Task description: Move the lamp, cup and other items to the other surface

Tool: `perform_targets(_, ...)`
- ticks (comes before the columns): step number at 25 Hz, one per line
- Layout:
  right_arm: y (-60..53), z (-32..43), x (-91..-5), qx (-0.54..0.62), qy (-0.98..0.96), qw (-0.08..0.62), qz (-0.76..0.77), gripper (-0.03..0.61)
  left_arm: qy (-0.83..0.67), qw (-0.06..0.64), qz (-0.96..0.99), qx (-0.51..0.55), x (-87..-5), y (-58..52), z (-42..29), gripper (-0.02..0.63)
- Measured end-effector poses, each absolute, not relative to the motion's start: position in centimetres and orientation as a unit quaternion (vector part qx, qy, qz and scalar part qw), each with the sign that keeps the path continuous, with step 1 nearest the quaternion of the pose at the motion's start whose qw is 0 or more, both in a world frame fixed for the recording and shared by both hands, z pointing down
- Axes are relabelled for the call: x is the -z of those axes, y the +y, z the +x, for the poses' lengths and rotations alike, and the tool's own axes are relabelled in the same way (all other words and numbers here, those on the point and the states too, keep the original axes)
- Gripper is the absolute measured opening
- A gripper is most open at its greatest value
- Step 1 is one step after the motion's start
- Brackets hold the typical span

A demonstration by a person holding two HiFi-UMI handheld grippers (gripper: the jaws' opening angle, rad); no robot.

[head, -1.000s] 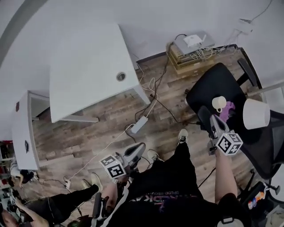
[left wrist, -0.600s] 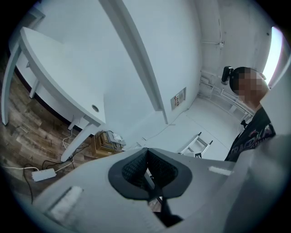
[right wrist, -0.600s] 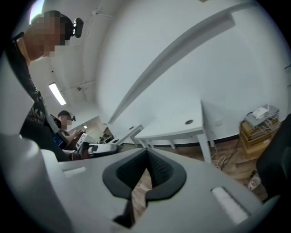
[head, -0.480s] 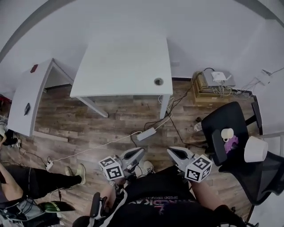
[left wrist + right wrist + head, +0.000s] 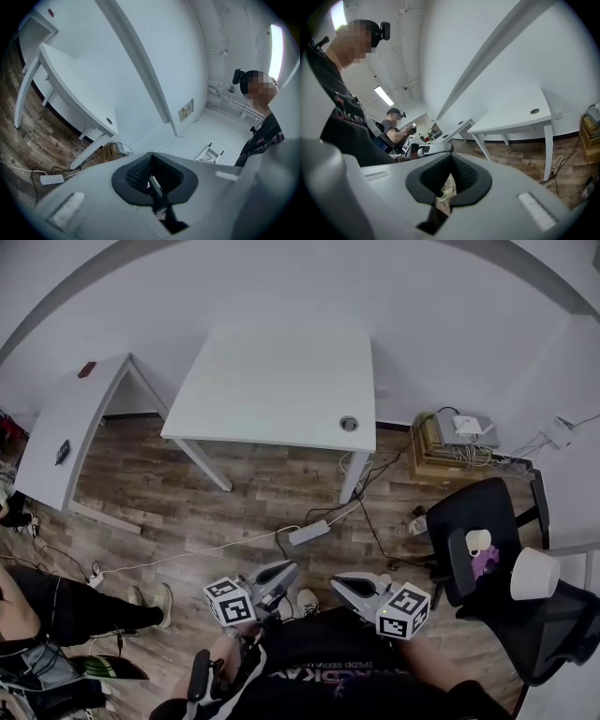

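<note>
- The left gripper is held low at 6 o'clock in the head view, close in front of the person's body. It points up toward 1 o'clock, and its marker cube is nearest the body.
- In the left gripper view its jaws stand together, tips meeting, with nothing between them. It looks roughly level across the room.
- The right gripper sits just beside it, also at 6 o'clock, and points toward 10 o'clock, so the two tips angle toward each other but stay apart.
- In the right gripper view its jaws are closed on nothing. Only floor and a shoe show through the gap behind the pads.
- The cup stands on the seat of the black office chair at about 4 o'clock, well apart from both grippers.
- A purple item lies just beside the cup.
- The lamp, showing its white shade, is at the chair's right edge. Its base is hidden.
- The white table stands at 12 o'clock with a bare top.
</note>
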State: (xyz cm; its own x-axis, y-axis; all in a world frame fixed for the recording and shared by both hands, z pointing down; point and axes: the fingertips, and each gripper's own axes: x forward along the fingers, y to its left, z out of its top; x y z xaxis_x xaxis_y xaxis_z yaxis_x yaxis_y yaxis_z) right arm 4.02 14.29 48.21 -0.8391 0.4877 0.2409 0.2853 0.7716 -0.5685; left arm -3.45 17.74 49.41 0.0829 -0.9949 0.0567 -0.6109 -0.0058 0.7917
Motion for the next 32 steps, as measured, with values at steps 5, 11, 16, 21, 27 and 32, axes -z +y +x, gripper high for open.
perform_targets(5, 13.7, 4.4, -48.5, -0.276, -0.921, 0.191, -0.197, 0.003, -0.609, 0.346, 0.659, 0.275, -49.5, 17.1, -3.1, -0.005)
perform_targets(11, 14.3, 4.5, -48.9, -0.277, -0.917, 0.198, -0.210, 0.003, -0.607, 0.348, 0.659, 0.276, -49.8, 17.0, -2.8, -0.005)
perform_targets(16, 14.9, 3.9, -49.0, -0.278, -0.914, 0.202, -0.218, 0.003, -0.615, 0.348, 0.649, 0.283, -50.0, 17.8, -3.5, -0.005)
perform_targets(21, 15.6, 4.1, -49.0, -0.277, -0.911, 0.205, -0.227, 0.003, -0.618, 0.349, 0.642, 0.290, -50.2, 18.5, -3.2, -0.005)
perform_targets(27, 15.9, 4.3, -48.9, -0.272, -0.911, 0.203, -0.233, 0.003, -0.620, 0.346, 0.640, 0.292, -50.1, 18.8, -3.1, -0.005)
perform_targets(32, 15.9, 4.7, -48.9, -0.271, -0.912, 0.203, -0.234, 0.003, -0.618, 0.348, 0.644, 0.287, -50.0, 18.5, -2.7, -0.005)
